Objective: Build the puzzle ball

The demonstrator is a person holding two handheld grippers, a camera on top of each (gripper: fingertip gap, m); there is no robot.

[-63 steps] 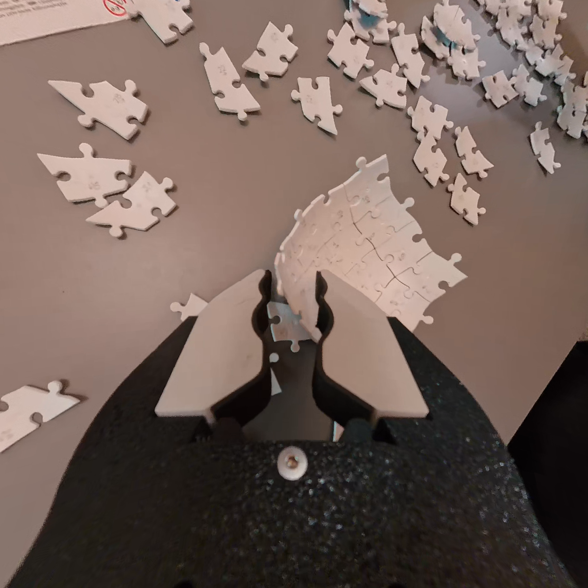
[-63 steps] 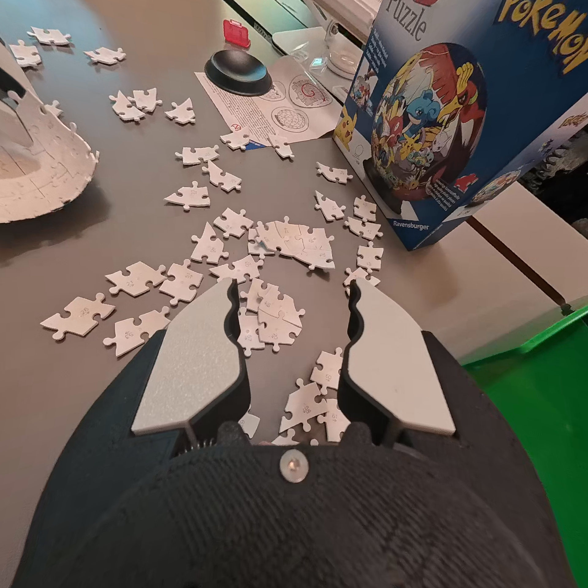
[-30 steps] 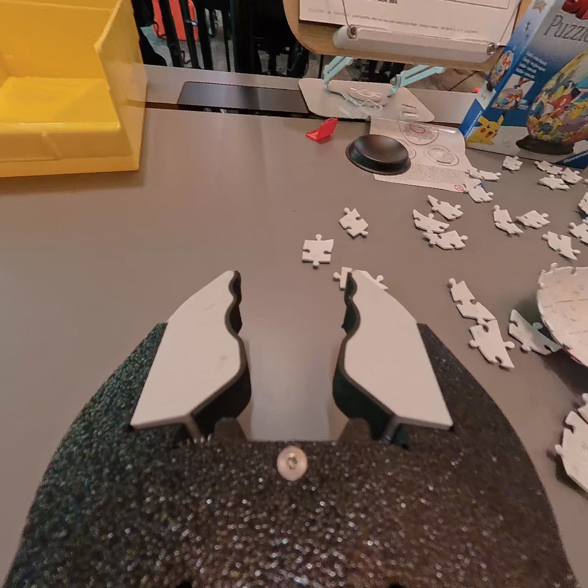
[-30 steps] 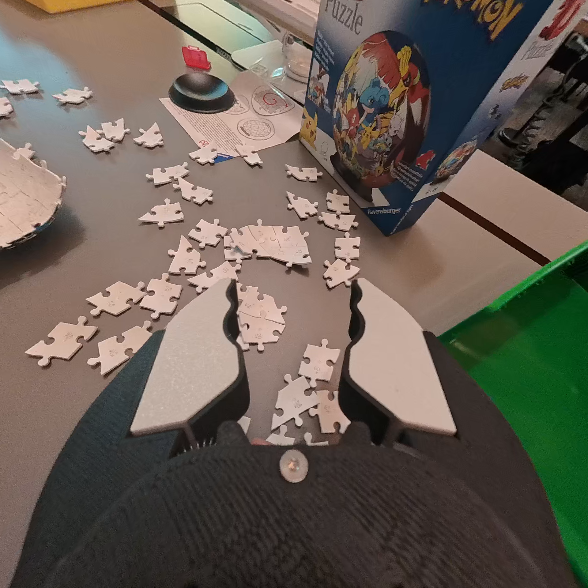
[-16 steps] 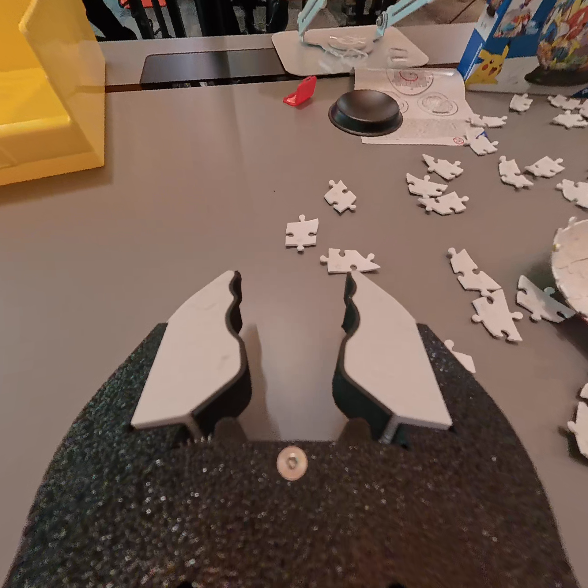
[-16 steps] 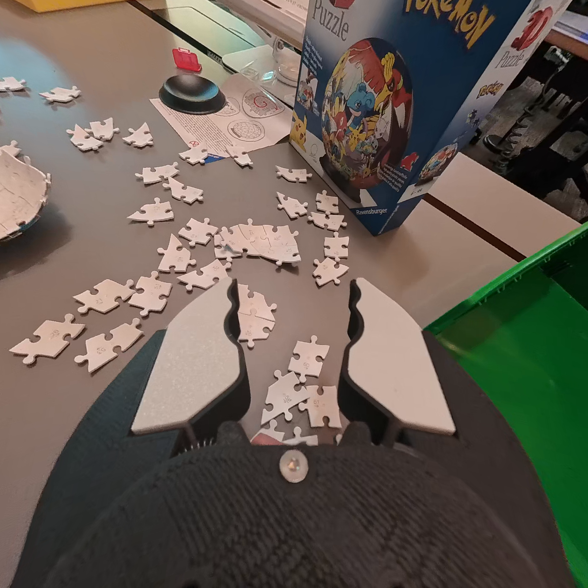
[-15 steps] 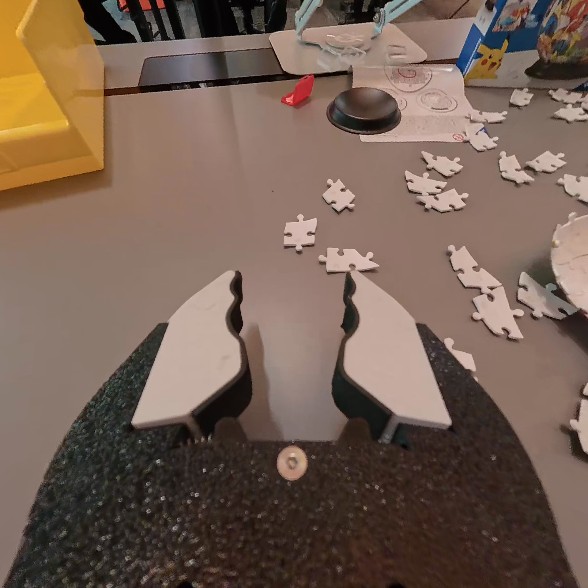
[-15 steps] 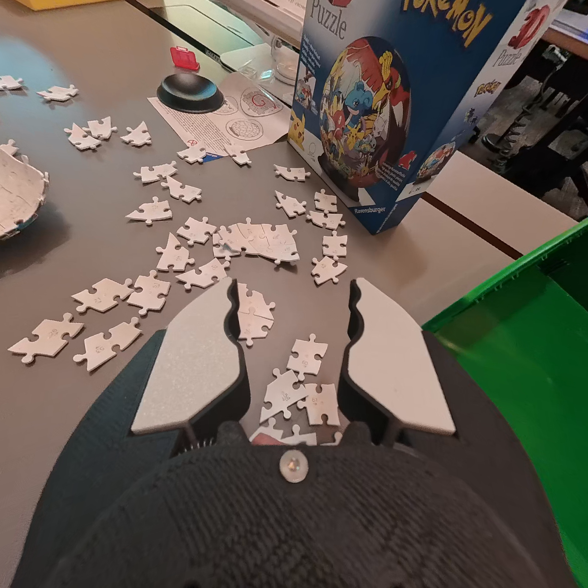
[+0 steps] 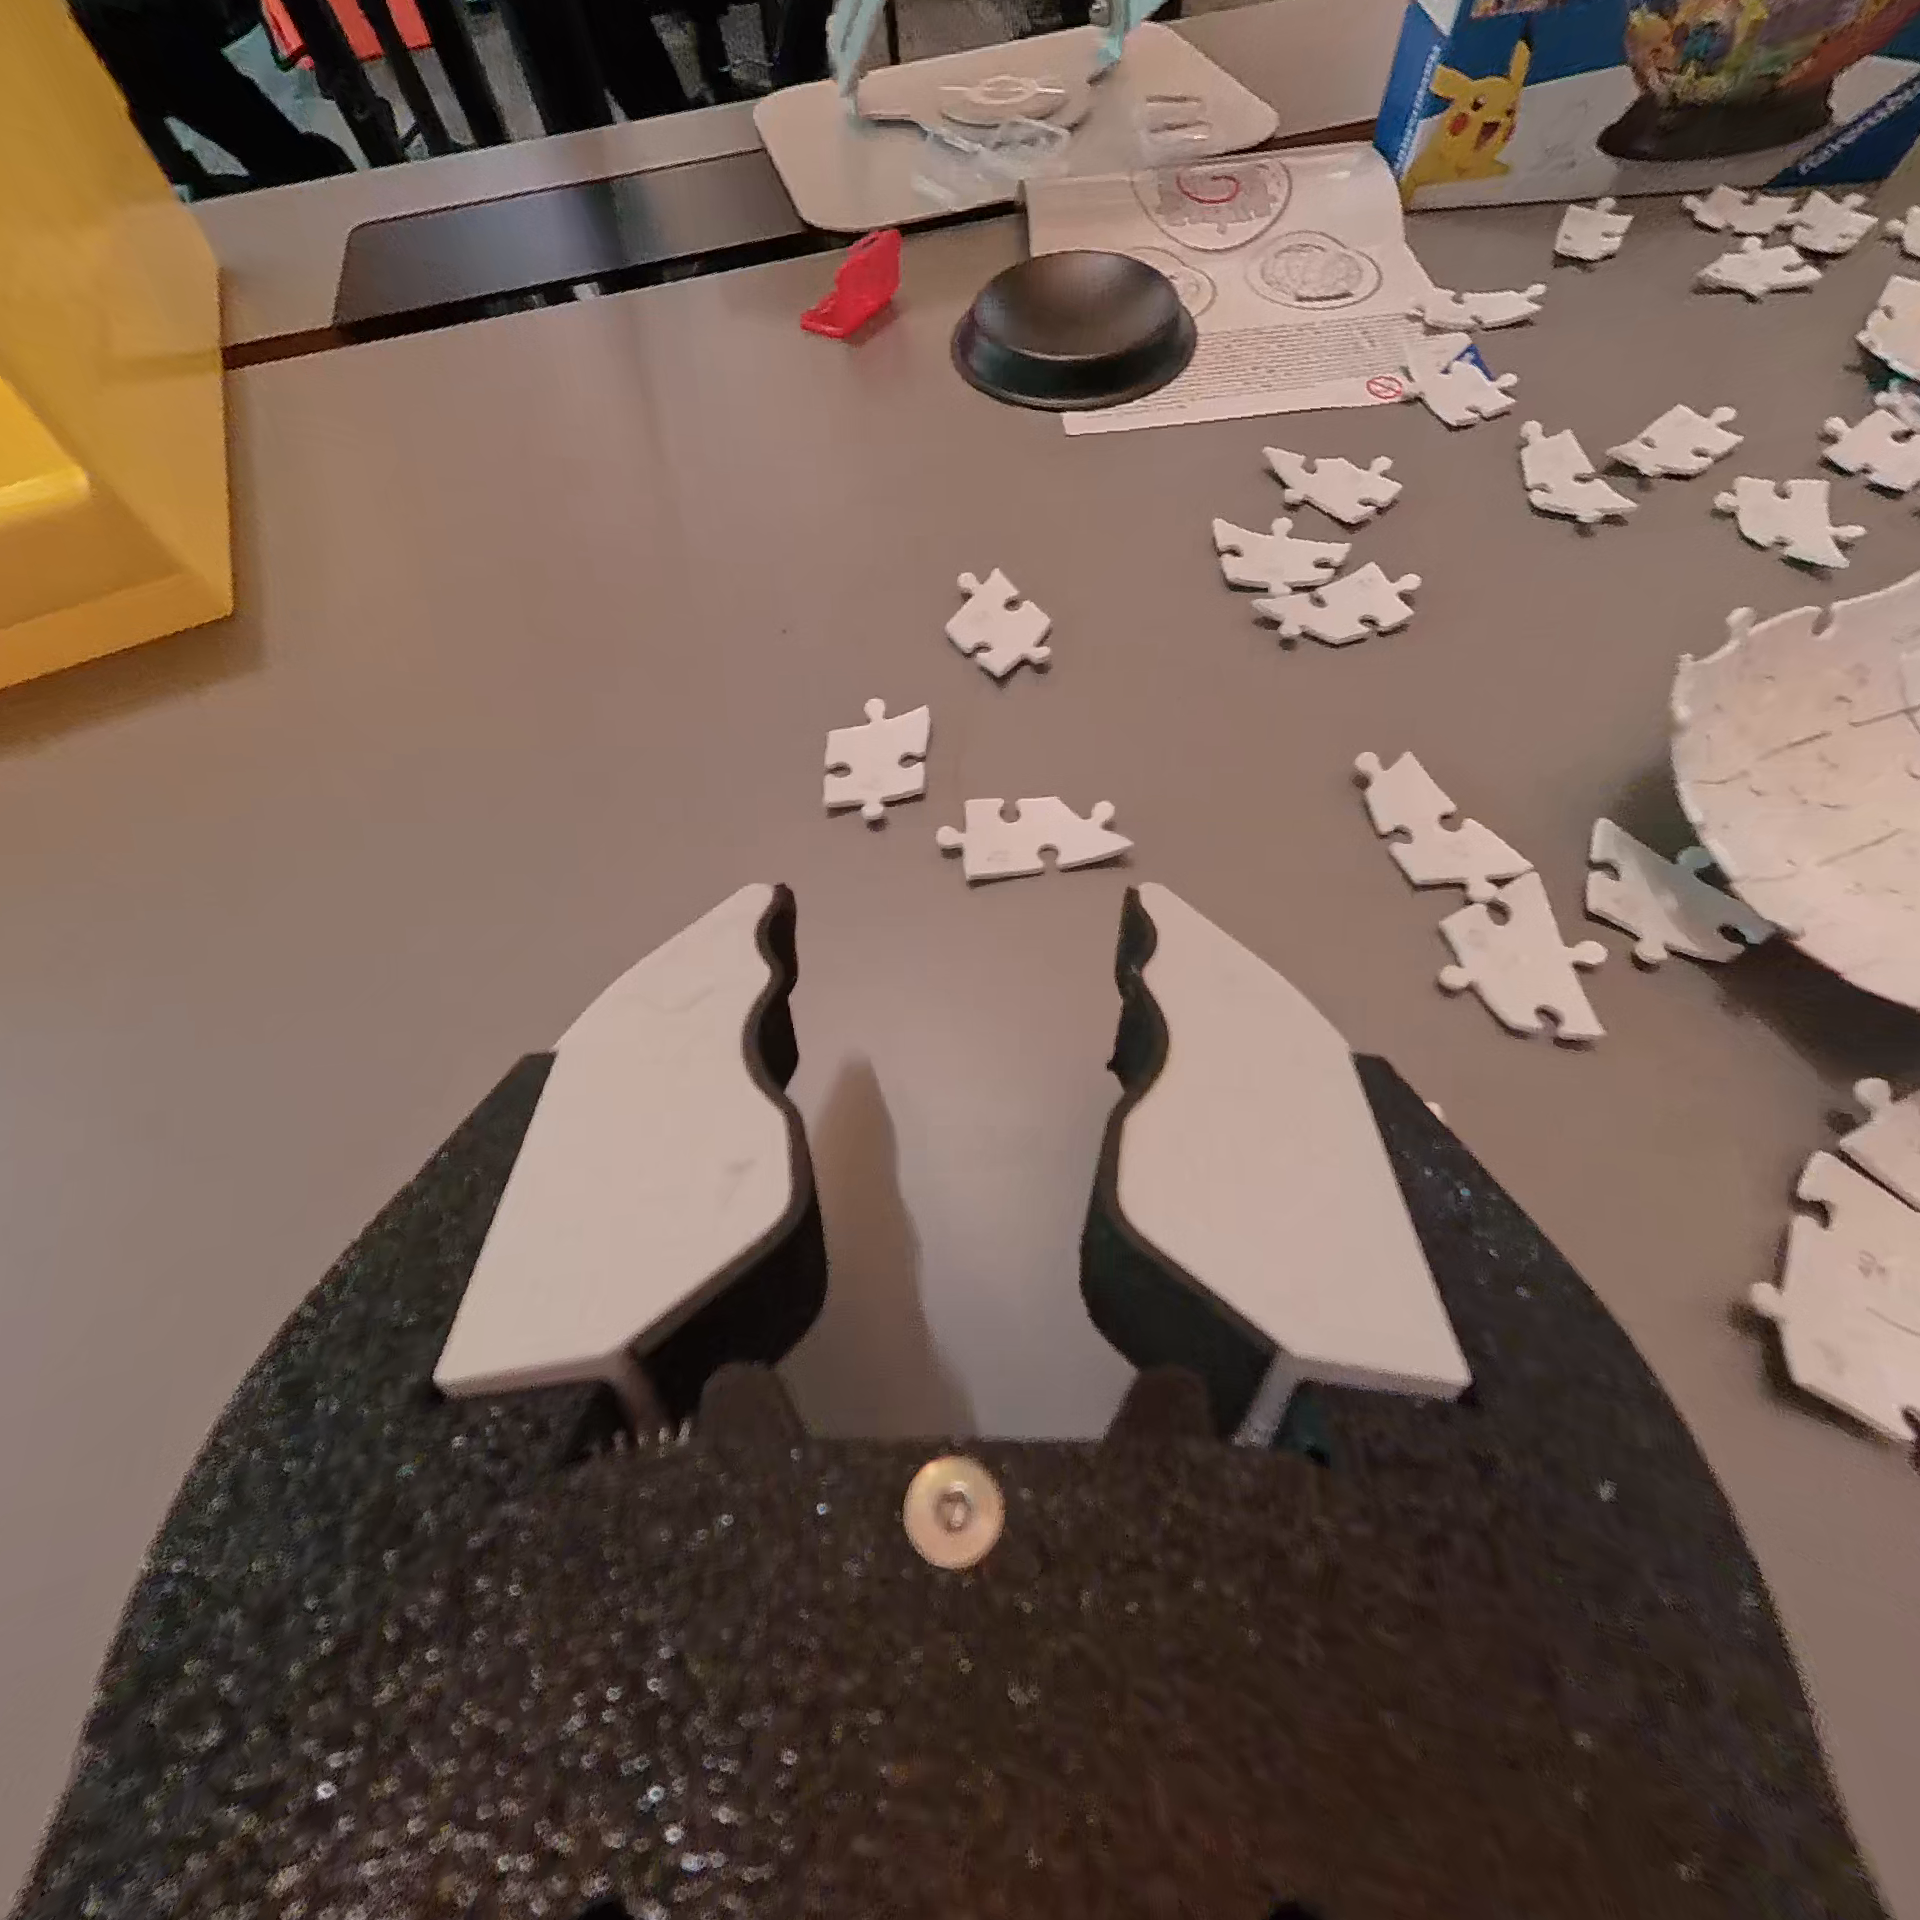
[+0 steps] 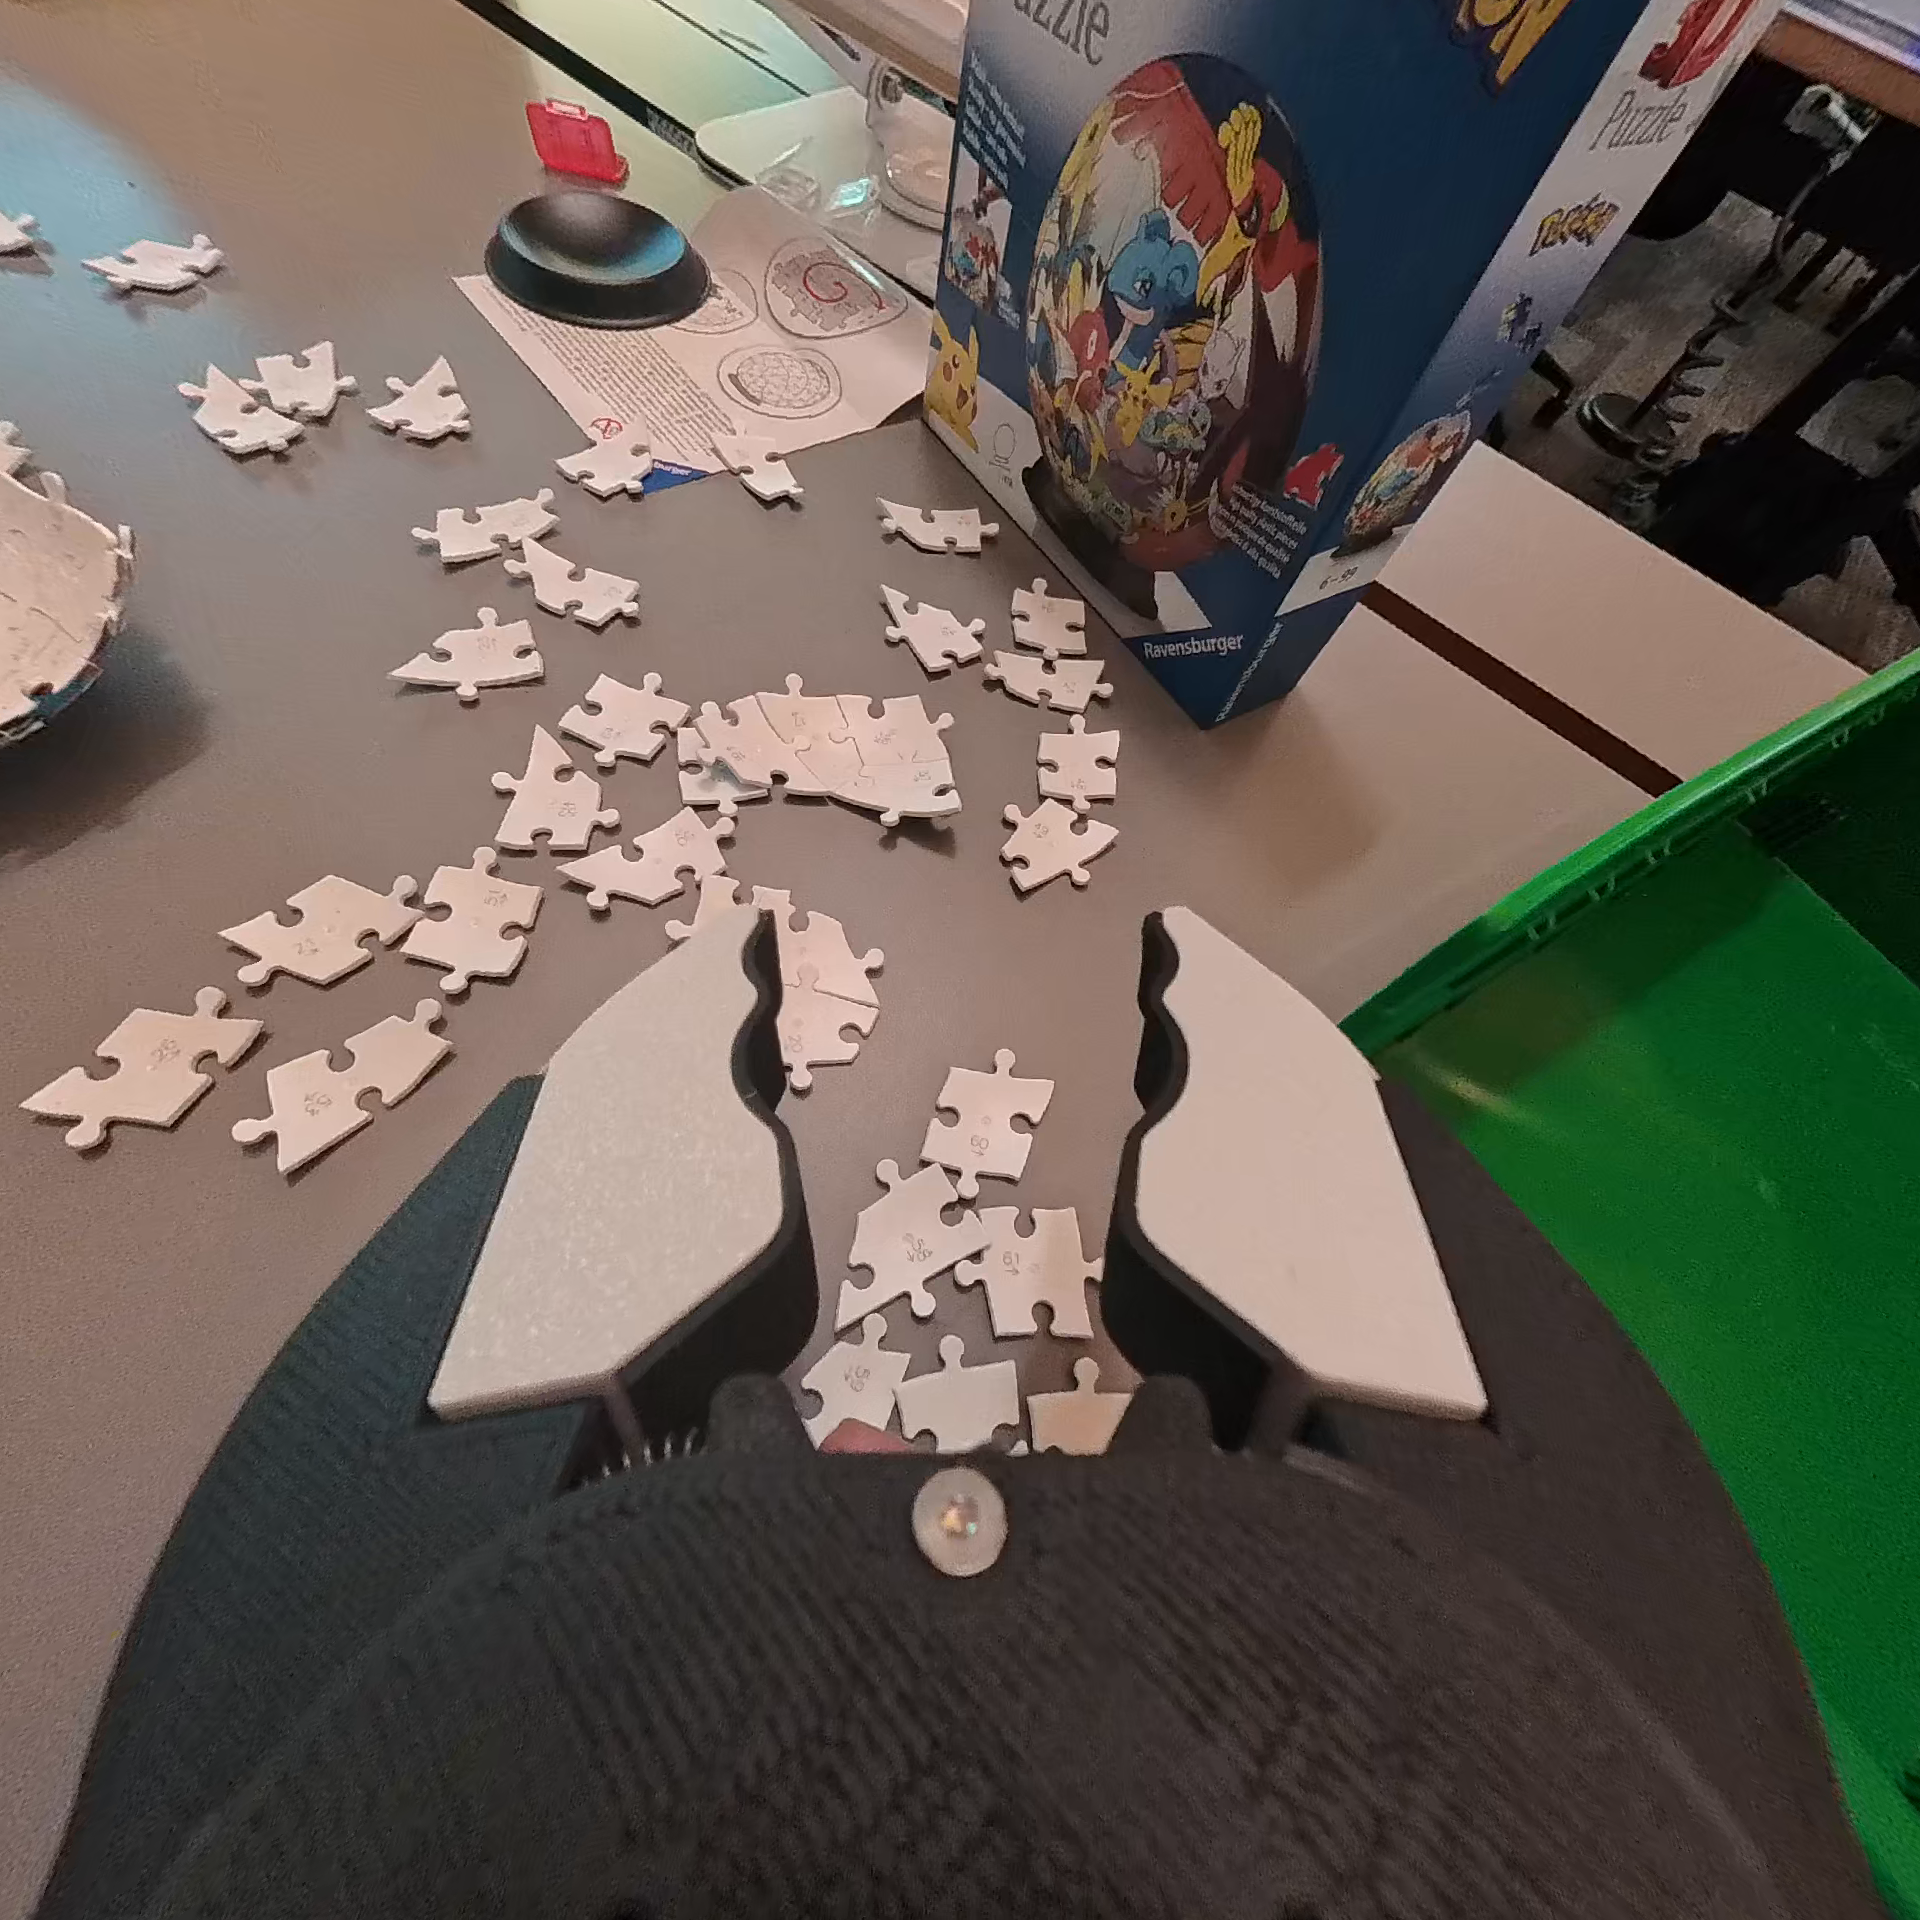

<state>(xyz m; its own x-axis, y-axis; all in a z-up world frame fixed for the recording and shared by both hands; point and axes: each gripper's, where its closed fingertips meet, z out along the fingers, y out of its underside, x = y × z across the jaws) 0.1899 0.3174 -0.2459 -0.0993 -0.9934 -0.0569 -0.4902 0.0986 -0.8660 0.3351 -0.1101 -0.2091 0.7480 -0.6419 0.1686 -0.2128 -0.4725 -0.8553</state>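
Note:
My left gripper [image 9: 956,909] is open and empty above the grey table [image 9: 520,727]. A white puzzle piece [image 9: 1034,836] lies just ahead of its fingertips, with another [image 9: 876,758] behind it. The curved, partly assembled white puzzle shell [image 9: 1818,800] rests at the right edge; it also shows in the right wrist view [image 10: 52,603]. My right gripper [image 10: 956,935] is open and empty above several loose white pieces [image 10: 982,1117] lying on the table below its fingers. A joined cluster of pieces [image 10: 831,753] lies ahead of it.
A blue puzzle box [image 10: 1299,343] stands ahead on the right, with a printed sheet [image 10: 727,353], a black round stand [image 10: 592,260] and a small red item [image 10: 566,135] behind. A green bin [image 10: 1683,1091] is at the right. A yellow bin [image 9: 104,416] is at the left. Left tips to right tips: about 45 cm. The white puzzle piece [image 9: 1034,836] sits 6 cm or so from the ends of my left fingers.
My left gripper let go of the puzzle shell, which now rests on the table, and swung left with its jaws open. My right gripper drew back a little towards the green bin.

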